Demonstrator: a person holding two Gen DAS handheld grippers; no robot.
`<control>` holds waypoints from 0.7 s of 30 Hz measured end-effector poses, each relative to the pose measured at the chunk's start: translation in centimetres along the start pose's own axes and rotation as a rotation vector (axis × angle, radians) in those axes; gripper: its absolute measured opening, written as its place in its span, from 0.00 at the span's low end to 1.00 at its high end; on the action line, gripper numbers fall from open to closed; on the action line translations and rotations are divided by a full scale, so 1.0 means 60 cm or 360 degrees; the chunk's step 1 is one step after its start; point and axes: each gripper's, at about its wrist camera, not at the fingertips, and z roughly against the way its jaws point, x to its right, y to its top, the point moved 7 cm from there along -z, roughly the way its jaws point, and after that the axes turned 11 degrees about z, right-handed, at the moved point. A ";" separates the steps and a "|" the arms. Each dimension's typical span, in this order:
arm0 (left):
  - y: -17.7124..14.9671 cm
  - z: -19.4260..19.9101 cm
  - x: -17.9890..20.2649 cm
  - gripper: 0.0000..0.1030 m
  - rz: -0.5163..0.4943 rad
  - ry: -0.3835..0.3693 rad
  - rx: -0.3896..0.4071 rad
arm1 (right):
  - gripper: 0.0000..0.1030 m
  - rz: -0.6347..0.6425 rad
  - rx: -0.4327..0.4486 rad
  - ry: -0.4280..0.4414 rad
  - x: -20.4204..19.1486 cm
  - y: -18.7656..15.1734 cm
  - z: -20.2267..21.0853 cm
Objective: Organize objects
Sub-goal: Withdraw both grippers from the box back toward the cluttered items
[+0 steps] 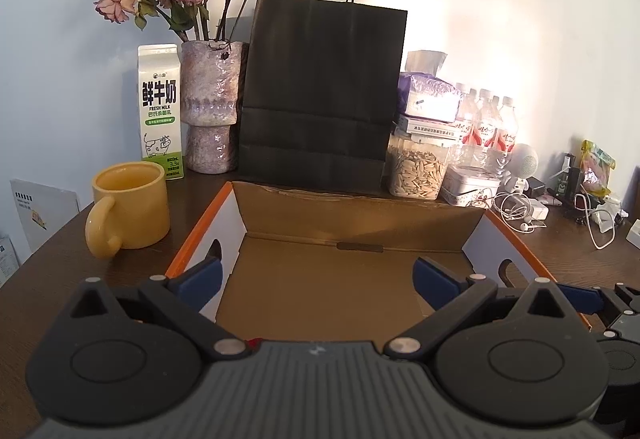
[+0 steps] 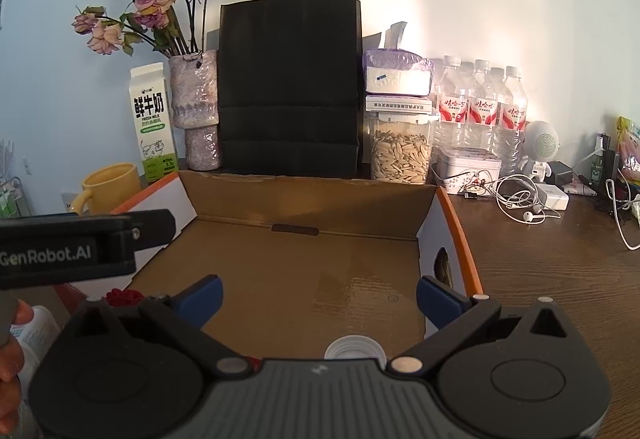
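Cardboard box (image 1: pixel 360 235) with orange edges sits open on the dark table (image 1: pixel 48 267) in the left wrist view, before a black paper bag (image 1: pixel 320 95); the left gripper (image 1: pixel 318 277) hangs over it, jaws spread wide, nothing between them. From the right wrist, the right gripper (image 2: pixel 320 297) likewise stands spread above the box, a white bottle cap (image 2: pixel 354 348) just beneath, a yellow mug (image 2: pixel 110 185) left of it
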 end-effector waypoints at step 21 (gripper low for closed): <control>0.006 0.083 -0.010 1.00 -0.0012 0.0006 0.0034 | 1.00 0.0027 0.0034 0.0008 -0.005 0.012 0.079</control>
